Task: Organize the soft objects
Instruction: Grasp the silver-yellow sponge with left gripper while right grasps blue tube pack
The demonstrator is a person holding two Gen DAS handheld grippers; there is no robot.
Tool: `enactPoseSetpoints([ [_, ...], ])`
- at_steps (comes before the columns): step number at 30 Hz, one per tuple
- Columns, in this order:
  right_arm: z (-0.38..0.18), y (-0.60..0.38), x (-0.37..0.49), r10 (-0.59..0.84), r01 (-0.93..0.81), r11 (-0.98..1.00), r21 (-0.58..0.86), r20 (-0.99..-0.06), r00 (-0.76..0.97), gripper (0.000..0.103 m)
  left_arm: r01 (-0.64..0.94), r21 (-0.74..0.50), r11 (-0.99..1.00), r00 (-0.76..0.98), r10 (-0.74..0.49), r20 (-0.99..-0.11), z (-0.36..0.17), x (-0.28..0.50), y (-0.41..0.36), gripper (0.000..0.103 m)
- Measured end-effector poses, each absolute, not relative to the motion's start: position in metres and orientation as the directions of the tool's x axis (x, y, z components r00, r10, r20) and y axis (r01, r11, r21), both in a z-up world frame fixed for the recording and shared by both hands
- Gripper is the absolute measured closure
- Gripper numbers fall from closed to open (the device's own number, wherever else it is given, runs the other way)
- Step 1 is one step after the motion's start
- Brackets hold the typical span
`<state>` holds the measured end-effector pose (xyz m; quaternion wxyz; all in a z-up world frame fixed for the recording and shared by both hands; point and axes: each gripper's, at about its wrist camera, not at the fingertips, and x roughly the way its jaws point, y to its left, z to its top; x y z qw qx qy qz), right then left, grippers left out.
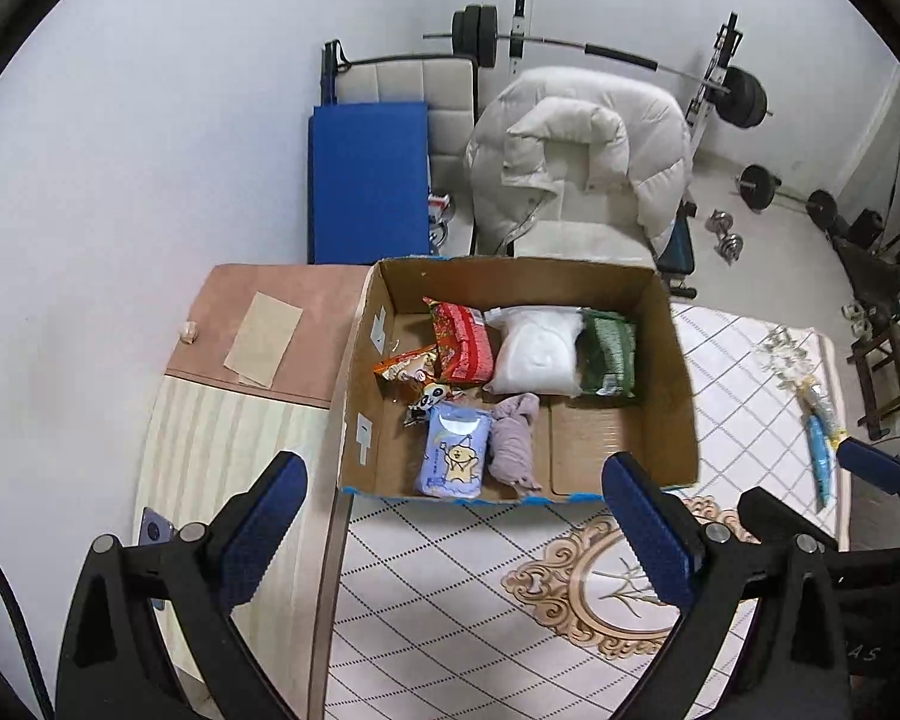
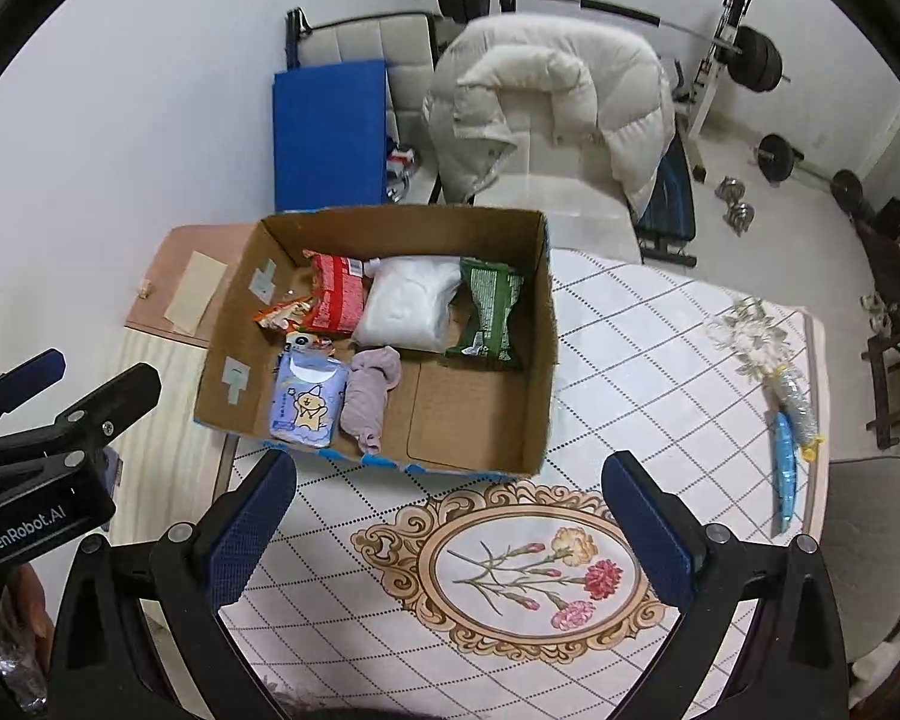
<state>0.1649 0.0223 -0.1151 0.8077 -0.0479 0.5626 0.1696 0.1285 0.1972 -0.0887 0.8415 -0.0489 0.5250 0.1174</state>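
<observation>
Left gripper (image 1: 456, 498): fingers apart, empty.
Right gripper (image 2: 450, 498): fingers apart, empty.
Crumpled mauve cloth (image 2: 371, 397), frame centre inside brown cardboard box (image 2: 537, 372): likely light, limp; pinch its bunched middle.

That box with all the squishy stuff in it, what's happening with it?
Someone is tidying soft things into the cardboard box. Inside already lie a red packet, a white bag, a green packet, a blue tissue pack and a purple cloth. Both tongs, left and right, hang open and empty in front of the box.
</observation>
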Motion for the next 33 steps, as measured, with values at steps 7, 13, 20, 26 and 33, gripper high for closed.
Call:
enactPoseSetpoints([
  [7,-0.084,0.008,0.134,0.247,-0.342,0.932,0.120,-0.900,0.359,0.000,-0.247,0.032,0.968,0.473,0.149,-0.868,-0.059,0.101,0.184,0.002],
  [13,-0.072,0.003,0.125,0.274,-0.357,0.924,0.136,-0.887,0.371,0.000,-0.262,0.039,0.964,0.483,0.166,-0.860,-0.049,0.090,0.177,0.002],
  [20,-0.088,-0.025,0.136,0.335,-0.327,0.917,0.229,-0.887,0.318,0.000,-0.279,0.013,0.960,0.469,0.148,-0.871,-0.055,0.098,0.161,0.002],
  [26,-0.127,-0.115,0.161,0.261,-0.168,0.961,0.220,-0.922,0.287,0.000,-0.213,-0.022,0.977,0.420,0.071,-0.905,-0.092,0.132,0.098,0.002],
  [33,-0.208,-0.286,0.215,0.047,0.107,0.991,0.076,-0.968,0.248,0.000,-0.027,0.006,1.000,0.282,0.014,-0.959,-0.179,0.193,-0.037,0.002],
])
